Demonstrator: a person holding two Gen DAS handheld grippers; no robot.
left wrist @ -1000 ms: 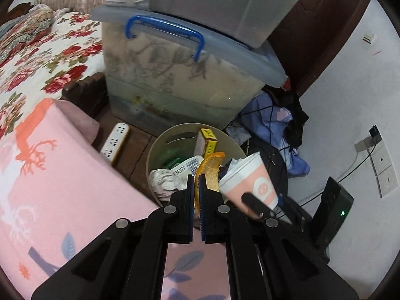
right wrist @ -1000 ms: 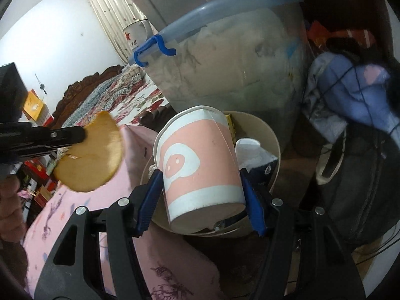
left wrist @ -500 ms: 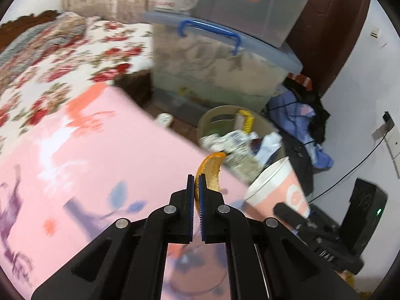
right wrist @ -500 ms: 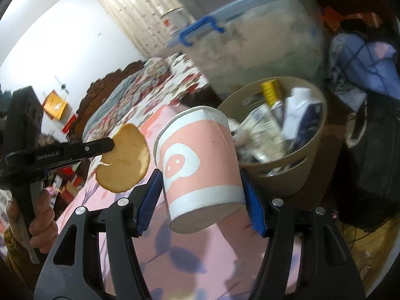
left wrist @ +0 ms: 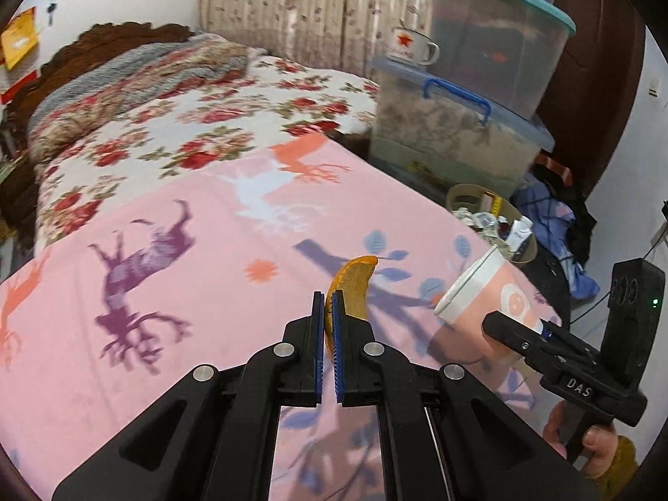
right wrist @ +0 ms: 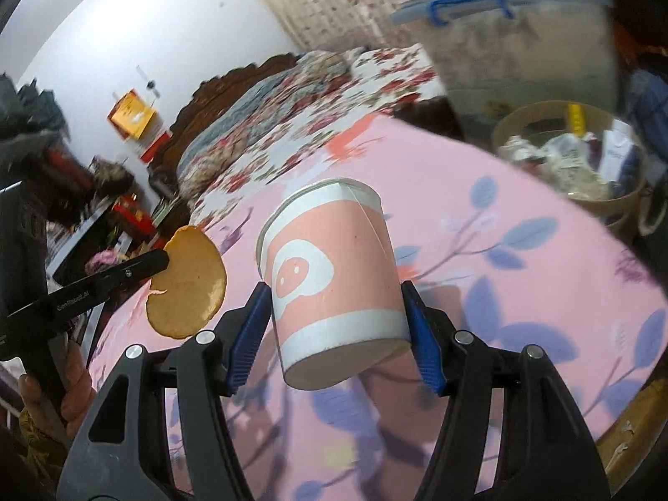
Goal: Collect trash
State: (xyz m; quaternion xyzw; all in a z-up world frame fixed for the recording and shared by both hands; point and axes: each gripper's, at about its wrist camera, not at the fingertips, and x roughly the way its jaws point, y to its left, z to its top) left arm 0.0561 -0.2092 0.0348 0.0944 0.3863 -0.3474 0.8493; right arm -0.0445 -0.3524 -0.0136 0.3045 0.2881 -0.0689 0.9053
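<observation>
My left gripper is shut on a curved orange peel and holds it above the pink blanket; the peel also shows in the right wrist view. My right gripper is shut on a pink and white paper cup, also held above the blanket; the cup shows at the right of the left wrist view. A tan round trash basket full of wrappers stands on the floor beyond the bed's edge, also at the upper right of the right wrist view.
Stacked clear storage bins with a blue handle stand behind the basket, a white mug on the lower one. A floral quilt covers the far bed. Clothes and cables lie by the wall at right.
Both grippers have pulled back from over the basket to above the pink blanket, still holding the peel and the cup. The basket now lies farther away.
</observation>
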